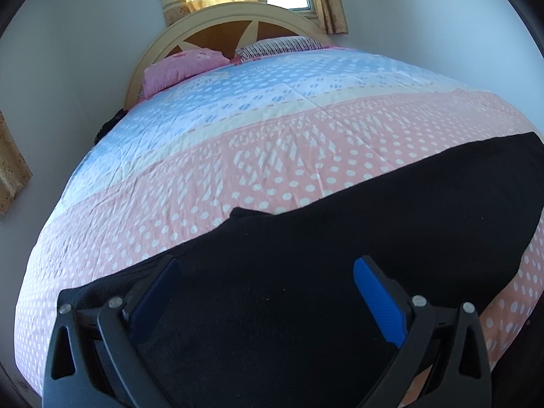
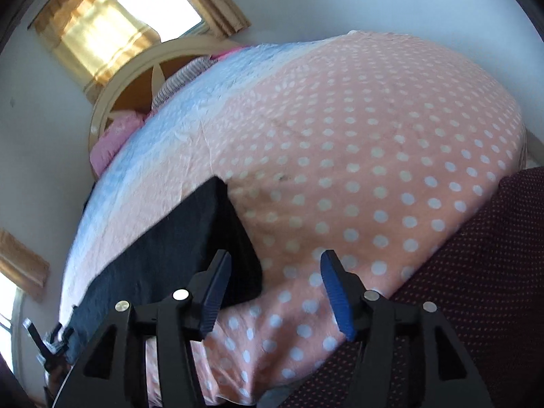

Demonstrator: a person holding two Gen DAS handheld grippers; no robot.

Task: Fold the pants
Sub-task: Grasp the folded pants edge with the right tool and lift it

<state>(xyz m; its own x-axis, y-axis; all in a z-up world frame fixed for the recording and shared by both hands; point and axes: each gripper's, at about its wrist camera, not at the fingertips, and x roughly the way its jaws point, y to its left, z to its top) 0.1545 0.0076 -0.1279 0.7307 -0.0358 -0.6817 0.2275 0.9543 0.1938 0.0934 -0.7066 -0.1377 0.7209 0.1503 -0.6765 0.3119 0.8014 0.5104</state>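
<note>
- pants (image 1: 340,255), black, lying flat in a long band across the near part of the bed (image 1: 306,129), over the pink dotted stretch of the quilt and well apart from the pillows (image 1: 180,68) at the headboard.
- left gripper (image 1: 268,292) hangs right over the dark cloth, jaws spread wide, nothing pinched between the blue pads (image 1: 380,302).
- right gripper (image 2: 275,292) sits at the squared-off end of the pants (image 2: 190,238), jaws apart too; its left finger is over the cloth edge, the other over bare quilt, and only quilt shows in the gap.
- by my read the fabric is lying free right now and the next fold needs a fresh hold: each gripper wants to come down on an edge and catch every layer there, not just the top one.
- lifting both ends level and together would, i'd say, keep the crease straight; thin black cloth could slip or bunch.
- both grippers tilt steeply down toward the bed, the right-hand view rolled to one side, and a dotted maroon sleeve (image 2: 476,272) fills its lower right corner.
</note>
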